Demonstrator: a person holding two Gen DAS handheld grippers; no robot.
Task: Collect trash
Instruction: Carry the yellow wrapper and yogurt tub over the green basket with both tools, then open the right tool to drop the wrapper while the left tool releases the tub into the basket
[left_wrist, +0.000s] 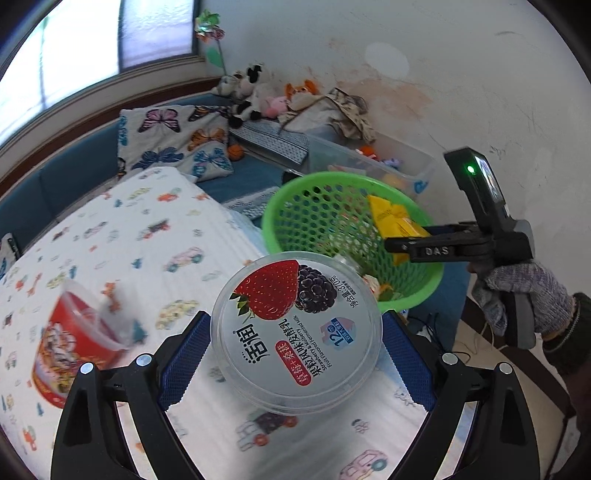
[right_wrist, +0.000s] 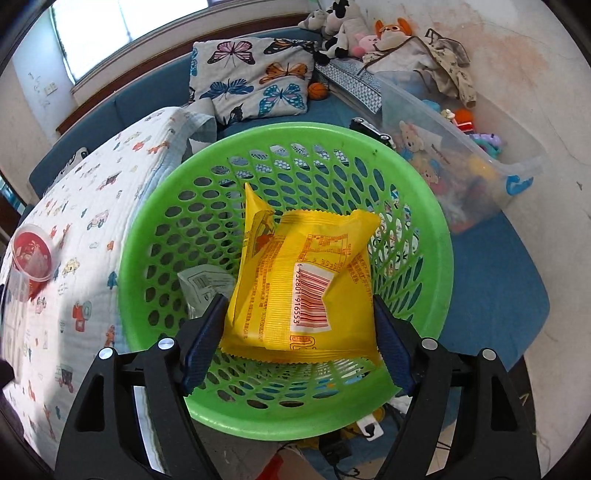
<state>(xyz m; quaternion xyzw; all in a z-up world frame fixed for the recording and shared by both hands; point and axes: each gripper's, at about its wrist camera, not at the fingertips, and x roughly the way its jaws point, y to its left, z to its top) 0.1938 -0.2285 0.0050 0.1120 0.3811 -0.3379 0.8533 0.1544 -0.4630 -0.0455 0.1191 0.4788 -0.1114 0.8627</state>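
Note:
My left gripper (left_wrist: 295, 350) is shut on a clear round yogurt tub (left_wrist: 297, 332) with a strawberry and mulberry label, held above the bed. My right gripper (right_wrist: 299, 332) is shut on a yellow snack packet (right_wrist: 306, 280), held over the open green perforated basket (right_wrist: 417, 221). In the left wrist view the basket (left_wrist: 295, 218) stands beyond the tub, with the right gripper (left_wrist: 417, 251) and the yellow packet (left_wrist: 395, 218) over its far side. A clear wrapper (right_wrist: 203, 284) lies in the basket. A red cup (left_wrist: 74, 343) lies on the bed, also in the right wrist view (right_wrist: 31, 254).
The bed has a white quilt (left_wrist: 129, 236) printed with cars. A butterfly pillow (right_wrist: 255, 81), plush toys (right_wrist: 354, 33) and a clear bin of toys (right_wrist: 461, 162) lie on the blue mat (right_wrist: 491, 288) by the wall. Cables lie on the floor below the basket.

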